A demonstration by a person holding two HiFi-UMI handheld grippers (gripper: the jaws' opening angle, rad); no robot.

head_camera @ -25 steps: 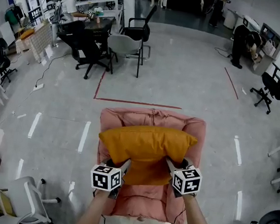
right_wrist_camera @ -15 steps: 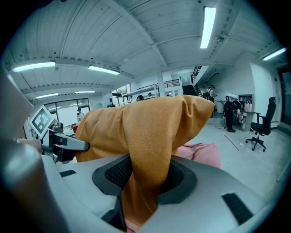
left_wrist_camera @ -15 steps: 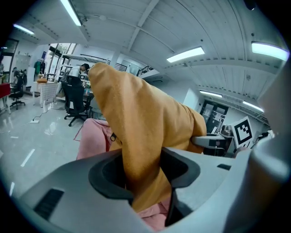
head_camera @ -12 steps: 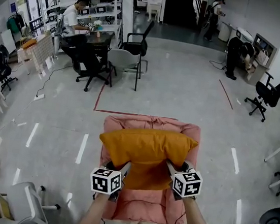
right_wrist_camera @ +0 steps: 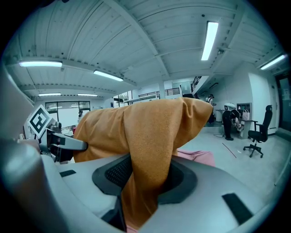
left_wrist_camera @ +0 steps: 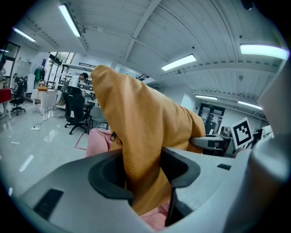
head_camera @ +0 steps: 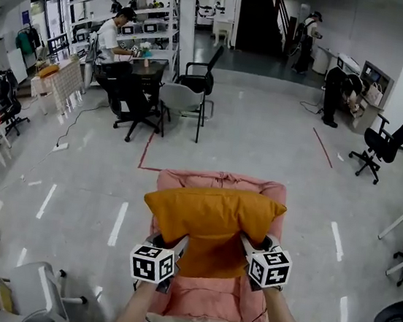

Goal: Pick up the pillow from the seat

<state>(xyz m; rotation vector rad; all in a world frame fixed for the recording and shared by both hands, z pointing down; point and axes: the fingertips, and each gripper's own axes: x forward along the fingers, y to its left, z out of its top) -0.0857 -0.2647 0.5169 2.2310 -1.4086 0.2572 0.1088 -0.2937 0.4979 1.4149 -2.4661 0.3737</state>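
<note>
An orange pillow (head_camera: 210,218) hangs above the pink padded seat (head_camera: 207,300), held at its near edge by both grippers. My left gripper (head_camera: 176,243) is shut on the pillow's near left corner, and the fabric (left_wrist_camera: 138,150) fills the gap between its jaws. My right gripper (head_camera: 248,245) is shut on the near right corner, with the orange cloth (right_wrist_camera: 150,159) pinched between its pads. The seat's backrest (head_camera: 221,183) shows behind the pillow. From the right gripper view the left gripper (right_wrist_camera: 54,143) is visible across the pillow.
A desk with a seated person (head_camera: 118,39) and black chairs (head_camera: 190,81) stands at the back left. A grey chair (head_camera: 180,98) is just beyond the seat. Another black chair (head_camera: 380,147) is at the right, a white chair (head_camera: 37,293) at the near left. Red floor tape (head_camera: 147,153) runs ahead.
Both grippers have risen together with the pillow, which now sits higher off the seat. The head view has tilted up, showing more of the room.
</note>
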